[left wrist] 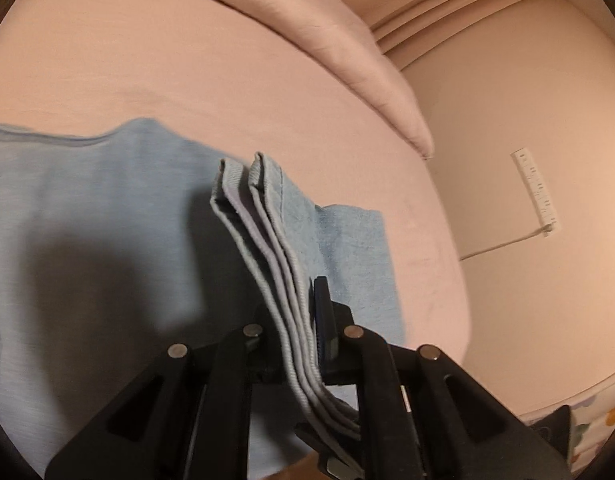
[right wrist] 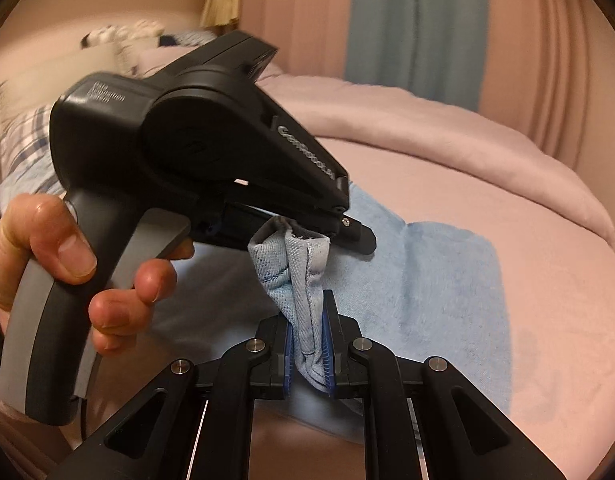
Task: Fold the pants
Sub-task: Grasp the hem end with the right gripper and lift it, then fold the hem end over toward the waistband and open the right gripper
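The light blue pants (left wrist: pixel 107 208) lie mostly flat on the pink bed (left wrist: pixel 187 72), with one stacked edge lifted above the rest. The cloth looks soft, light and limp, so it should sag wherever it is not held. The thick hemmed edge (right wrist: pixel 303 280) seems the best place to take hold. The left hand-held gripper (left wrist: pixel 303 344) is clamped on this layered edge, and the right hand-held gripper (right wrist: pixel 309 356) pinches the same edge close by.
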The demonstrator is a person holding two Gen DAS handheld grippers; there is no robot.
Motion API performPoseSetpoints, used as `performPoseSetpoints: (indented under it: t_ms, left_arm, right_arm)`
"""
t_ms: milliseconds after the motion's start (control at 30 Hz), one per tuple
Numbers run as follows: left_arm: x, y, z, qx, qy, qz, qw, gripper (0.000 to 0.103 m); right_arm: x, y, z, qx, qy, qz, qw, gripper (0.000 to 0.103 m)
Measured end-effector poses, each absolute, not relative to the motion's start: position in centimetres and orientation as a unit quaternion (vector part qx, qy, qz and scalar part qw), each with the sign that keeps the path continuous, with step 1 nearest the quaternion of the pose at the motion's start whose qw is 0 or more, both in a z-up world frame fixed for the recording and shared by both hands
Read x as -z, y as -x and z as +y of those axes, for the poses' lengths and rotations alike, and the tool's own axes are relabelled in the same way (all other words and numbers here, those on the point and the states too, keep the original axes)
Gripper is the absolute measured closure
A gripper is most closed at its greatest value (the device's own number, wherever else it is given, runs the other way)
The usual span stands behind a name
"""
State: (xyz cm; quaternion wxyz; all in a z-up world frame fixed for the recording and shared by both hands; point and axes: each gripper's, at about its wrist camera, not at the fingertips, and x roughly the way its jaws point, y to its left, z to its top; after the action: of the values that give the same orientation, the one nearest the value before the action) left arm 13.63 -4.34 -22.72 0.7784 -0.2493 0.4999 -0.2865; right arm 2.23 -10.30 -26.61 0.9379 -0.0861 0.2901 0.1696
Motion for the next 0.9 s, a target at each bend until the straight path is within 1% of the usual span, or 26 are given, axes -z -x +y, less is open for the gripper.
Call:
performPoseSetpoints:
  t_ms: [100,133,200,233,267,300,333,367,400,433,500,633,767,833,900]
  left_arm:
    - [24.2,-14.0,-4.1,0.270,0.234,0.515,0.779,0.094]
    - [24.7,-14.2,-4.1,0.265,0.229,0.521,0.779,0.090]
    - [25.3,-14.5,-3.7,0.259,0.227,0.528,0.776,0.088]
    - [25.4,-14.5,-3.5,0.261,0.230,0.528,0.775,0.085]
    - [25.3,-14.5,-3.3,0.257,0.225,0.528,0.778,0.083]
    - [24.9,-14.4,-3.3,0.251,0.219,0.527,0.782,0.079]
    - [24.4,-14.3,-2.6,0.246,0.214,0.525,0.786,0.076]
    - [23.9,-14.2,-1.9,0.230,0.202,0.521,0.797,0.073]
    - [23.3,-14.1,-1.2,0.218,0.193,0.515,0.806,0.067]
    - [22.6,-13.9,-0.3,0.203,0.185,0.506,0.818,0.062]
    - [21.5,-13.2,1.4,0.187,0.181,0.489,0.833,0.058]
    - [19.9,-12.4,1.1,0.196,0.164,0.465,0.848,0.057]
    - [19.8,-11.5,-3.0,0.248,0.132,0.465,0.839,0.057]
    - [20.5,-11.0,-3.7,0.262,0.112,0.471,0.835,0.056]
    - [21.3,-10.7,-5.2,0.262,0.090,0.480,0.832,0.056]
  right_arm:
    - [27.8,-2.4,-9.4,-0.176,0.107,0.306,0.929,0.089]
    - [28.2,-2.6,-9.1,-0.175,0.113,0.314,0.926,0.089]
    - [28.7,-3.1,-8.7,-0.176,0.115,0.331,0.920,0.089]
    - [28.6,-3.4,-8.6,-0.177,0.112,0.336,0.918,0.088]
    - [28.5,-3.5,-8.8,-0.183,0.102,0.341,0.916,0.081]
    - [28.4,-3.5,-9.2,-0.192,0.089,0.349,0.913,0.070]
    - [28.1,-3.6,-9.5,-0.203,0.075,0.354,0.910,0.065]
    - [27.9,-3.5,-10.0,-0.213,0.063,0.358,0.907,0.057]
    - [27.5,-3.1,-10.9,-0.232,0.039,0.363,0.901,0.055]
    - [27.0,-2.8,-11.6,-0.245,0.022,0.362,0.899,0.055]
    - [25.8,-2.2,-13.5,-0.260,-0.011,0.351,0.899,0.055]
    - [23.4,-2.9,-18.6,-0.249,-0.095,0.314,0.911,0.055]
    - [23.3,-6.1,-22.1,-0.170,-0.101,0.317,0.928,0.056]
    - [23.6,-7.9,-23.1,-0.149,-0.103,0.323,0.929,0.061]
    - [24.5,-10.7,-23.8,-0.116,-0.096,0.347,0.925,0.068]
